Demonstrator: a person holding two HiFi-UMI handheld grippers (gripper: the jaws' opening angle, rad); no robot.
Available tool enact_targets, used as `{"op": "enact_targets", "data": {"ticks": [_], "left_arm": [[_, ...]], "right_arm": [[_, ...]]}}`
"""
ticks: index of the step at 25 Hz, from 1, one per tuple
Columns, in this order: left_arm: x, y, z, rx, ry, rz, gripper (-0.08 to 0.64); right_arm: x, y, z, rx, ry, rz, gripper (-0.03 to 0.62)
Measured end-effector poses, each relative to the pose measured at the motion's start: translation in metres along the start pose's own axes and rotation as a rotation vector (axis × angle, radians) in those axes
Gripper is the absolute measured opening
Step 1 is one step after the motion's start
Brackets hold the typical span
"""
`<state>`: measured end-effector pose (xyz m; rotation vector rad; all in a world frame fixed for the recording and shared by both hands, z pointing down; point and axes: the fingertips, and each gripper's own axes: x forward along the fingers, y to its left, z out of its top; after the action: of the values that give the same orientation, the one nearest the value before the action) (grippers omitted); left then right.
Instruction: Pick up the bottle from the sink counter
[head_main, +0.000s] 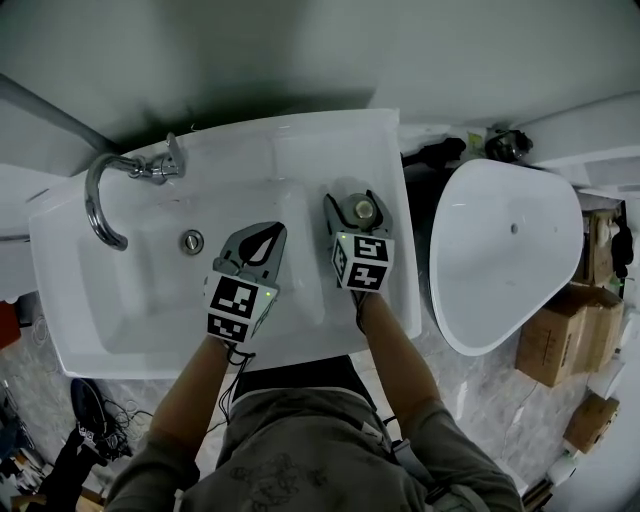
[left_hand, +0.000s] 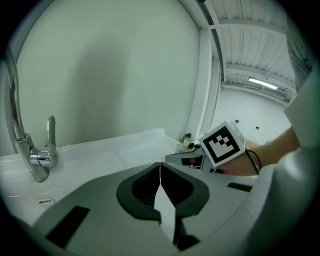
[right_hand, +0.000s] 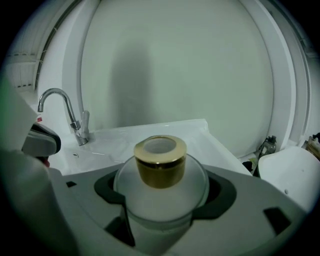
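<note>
**Right gripper** (head_main: 354, 204): jaws part-way apart, set round the body of the frosted glass bottle (right_hand: 159, 200) below its gold cap (right_hand: 160, 162). Contact appears made on both sides.

**Bottle:** on the sink counter (head_main: 392, 150), at 3 o'clock from the drain (head_main: 192, 241).

**Left gripper** (head_main: 268, 236): jaws fully together, holding nothing, over the basin.

**Risk:** the round, smooth glass may slip or rotate on lifting if the hold is light. A tip toward 9 o'clock would send it into the basin.

Your left tongs (head_main: 272, 232) hang over the open basin (head_main: 140, 290), with the faucet (head_main: 100, 200) well off to their left. Your right tongs (head_main: 352, 205) crowd just beside, the bottle (head_main: 363, 210) filling their jaws. The wall (head_main: 300, 50) stands behind, and a rounded white fixture (head_main: 500, 250) flanks the table (head_main: 396, 150) on the right.
</note>
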<state>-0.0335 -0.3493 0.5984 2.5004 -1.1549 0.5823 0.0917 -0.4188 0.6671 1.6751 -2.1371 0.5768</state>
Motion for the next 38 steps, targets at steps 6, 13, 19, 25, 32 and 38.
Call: {"op": "enact_targets", "data": {"ticks": [6,13,19,25,32,38], "left_arm": [[-0.024,-0.001,0.018,0.018,-0.031,0.017,0.018],[-0.05,-0.01,0.063,0.039,-0.097,0.025,0.018],[-0.076,-0.025,0.12,0.09,-0.184,0.012,0.018],[-0.101,-0.04,0.169,0.154,-0.255,0.011,0.018],[-0.141,-0.047,0.22,0.234,-0.329,0.027,0.018],[-0.176,-0.056,0.245,0.265,-0.388,0.028,0.018]], "right_arm": [[-0.026,0.007,0.016,0.023,-0.002,0.024,0.322],[-0.076,0.017,0.07,0.01,-0.043,0.074,0.322],[-0.122,0.035,0.134,-0.029,-0.111,0.124,0.322],[-0.162,0.049,0.186,-0.115,-0.175,0.151,0.323],[-0.217,0.067,0.241,-0.152,-0.269,0.18,0.324],[-0.263,0.085,0.273,-0.18,-0.349,0.221,0.324]]}}
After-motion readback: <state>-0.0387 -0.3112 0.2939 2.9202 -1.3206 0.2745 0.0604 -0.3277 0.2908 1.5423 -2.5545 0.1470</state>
